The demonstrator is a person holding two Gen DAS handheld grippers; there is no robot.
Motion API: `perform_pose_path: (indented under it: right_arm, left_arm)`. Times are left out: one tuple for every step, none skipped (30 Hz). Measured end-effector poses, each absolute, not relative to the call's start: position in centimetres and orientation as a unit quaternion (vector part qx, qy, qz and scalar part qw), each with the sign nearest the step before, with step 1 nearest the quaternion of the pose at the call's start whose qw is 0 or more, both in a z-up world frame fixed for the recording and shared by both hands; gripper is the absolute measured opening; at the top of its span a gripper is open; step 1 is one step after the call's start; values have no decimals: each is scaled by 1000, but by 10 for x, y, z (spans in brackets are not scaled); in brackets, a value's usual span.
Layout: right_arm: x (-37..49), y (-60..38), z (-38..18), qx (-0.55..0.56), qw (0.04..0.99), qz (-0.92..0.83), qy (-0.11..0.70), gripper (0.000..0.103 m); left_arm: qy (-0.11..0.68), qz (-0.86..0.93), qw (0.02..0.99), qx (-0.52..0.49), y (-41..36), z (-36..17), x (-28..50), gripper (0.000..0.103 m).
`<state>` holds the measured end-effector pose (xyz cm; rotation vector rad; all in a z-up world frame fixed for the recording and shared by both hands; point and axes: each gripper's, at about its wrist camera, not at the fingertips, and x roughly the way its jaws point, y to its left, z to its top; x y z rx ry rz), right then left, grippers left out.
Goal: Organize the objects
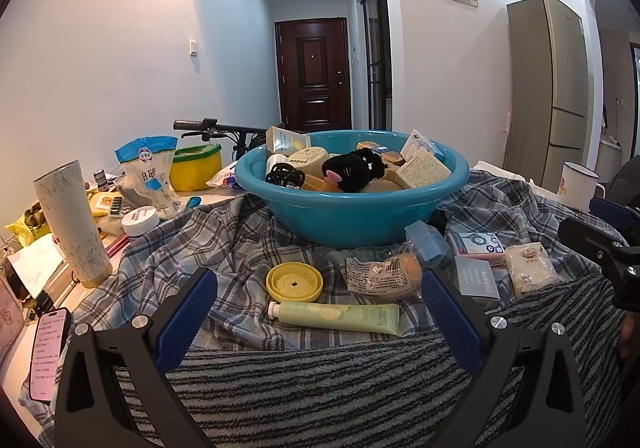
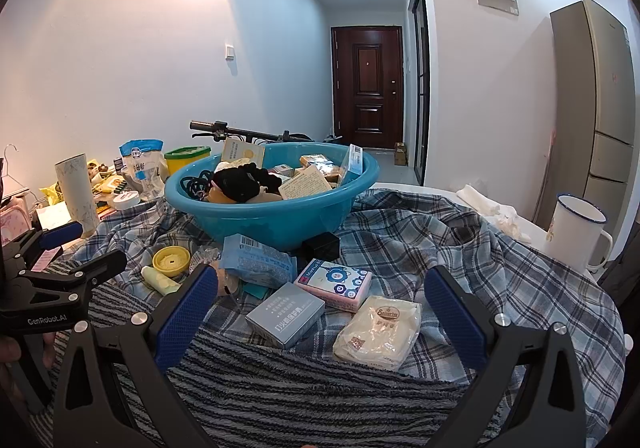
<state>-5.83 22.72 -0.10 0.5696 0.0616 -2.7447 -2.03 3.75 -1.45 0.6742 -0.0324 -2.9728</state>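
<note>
Green tube (image 1: 334,316) before blue basin (image 1: 352,215)
</note>
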Motion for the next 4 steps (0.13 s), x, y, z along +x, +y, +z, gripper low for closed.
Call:
perform_pose_path:
  right_arm:
    - [-58,227,-1,200,168,-965,22,103]
    - [-58,228,0,199,168,-965,22,103]
    - [-58,228,0,199,168,-965,22,103]
    - [-58,228,0,199,168,-965,22,103]
  left_arm:
    - [-11,-974,47,221,38,-14,-20,103]
    - [-11,-974,47,221,37,-15,-21,103]
    - [-11,-974,47,222,38,-14,-20,103]
    - [-10,-974,47,223,38,-14,-19,103]
